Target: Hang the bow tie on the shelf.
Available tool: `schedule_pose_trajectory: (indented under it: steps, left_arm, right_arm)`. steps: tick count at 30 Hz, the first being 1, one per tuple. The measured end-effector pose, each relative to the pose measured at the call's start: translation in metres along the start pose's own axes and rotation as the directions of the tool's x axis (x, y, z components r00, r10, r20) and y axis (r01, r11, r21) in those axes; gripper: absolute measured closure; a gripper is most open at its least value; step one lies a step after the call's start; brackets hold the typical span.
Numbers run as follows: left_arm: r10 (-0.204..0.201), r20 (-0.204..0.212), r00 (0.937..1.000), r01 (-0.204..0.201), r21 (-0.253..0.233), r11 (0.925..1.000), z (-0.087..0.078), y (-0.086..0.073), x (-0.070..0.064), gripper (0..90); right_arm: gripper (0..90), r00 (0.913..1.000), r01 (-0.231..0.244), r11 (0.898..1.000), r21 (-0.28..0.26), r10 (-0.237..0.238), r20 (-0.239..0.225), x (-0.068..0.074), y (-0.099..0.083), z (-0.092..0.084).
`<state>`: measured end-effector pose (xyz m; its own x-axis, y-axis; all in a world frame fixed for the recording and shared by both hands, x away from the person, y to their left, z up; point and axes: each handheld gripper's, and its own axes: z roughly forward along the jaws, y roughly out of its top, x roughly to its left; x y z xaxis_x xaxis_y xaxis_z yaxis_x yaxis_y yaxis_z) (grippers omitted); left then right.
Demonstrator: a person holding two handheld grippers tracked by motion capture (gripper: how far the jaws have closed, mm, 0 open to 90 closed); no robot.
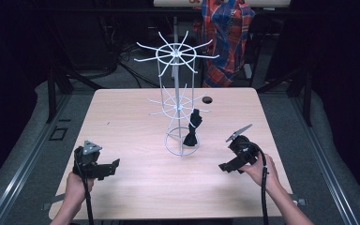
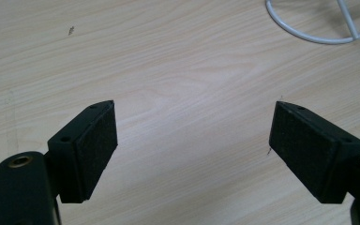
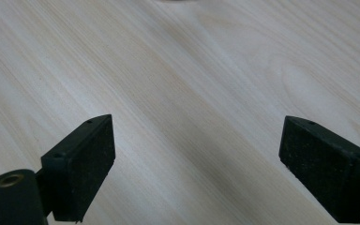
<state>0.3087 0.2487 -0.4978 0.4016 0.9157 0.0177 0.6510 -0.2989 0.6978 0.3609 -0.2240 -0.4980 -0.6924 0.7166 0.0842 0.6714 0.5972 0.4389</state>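
Observation:
A white wire rack (image 1: 177,101) with two tiers of spokes stands in the middle of the wooden table (image 1: 122,122). A black cloth item (image 1: 193,129) hangs from a lower spoke on the rack's right side. My left gripper (image 1: 114,165) rests low near the table's front left, held by a hand, jaws open over bare wood (image 2: 192,131); the rack's base ring (image 2: 318,23) shows at the top right of its view. My right gripper (image 1: 224,167) sits at the front right, pointing left, open with nothing between its pads (image 3: 82,168).
A round hole (image 1: 207,100) lies in the table behind the rack. A plaid cloth (image 1: 225,37) hangs beyond the far edge. Dark floor and metal frames surround the table. A small dark speck (image 2: 70,30) marks the wood ahead of the left gripper.

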Motion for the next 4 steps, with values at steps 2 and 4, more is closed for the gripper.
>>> schedule_pose_trajectory:
  steps: [2,4]
  left_arm:
    - [0.000,0.001,1.0000,0.000,-0.001,1.0000,-0.0002,-0.0001,0.0001,15.8]
    - [-0.001,-0.004,1.0000,0.001,0.000,1.0000,0.0000,-0.0002,0.0009,15.8]
  right_arm:
    - [10.2,0.9999,0.007,1.000,0.004,-0.007,0.008,0.0004,0.0013,0.0025]
    - [10.4,0.9998,0.015,1.000,0.010,-0.015,0.014,-0.0007,0.0026,0.0037]
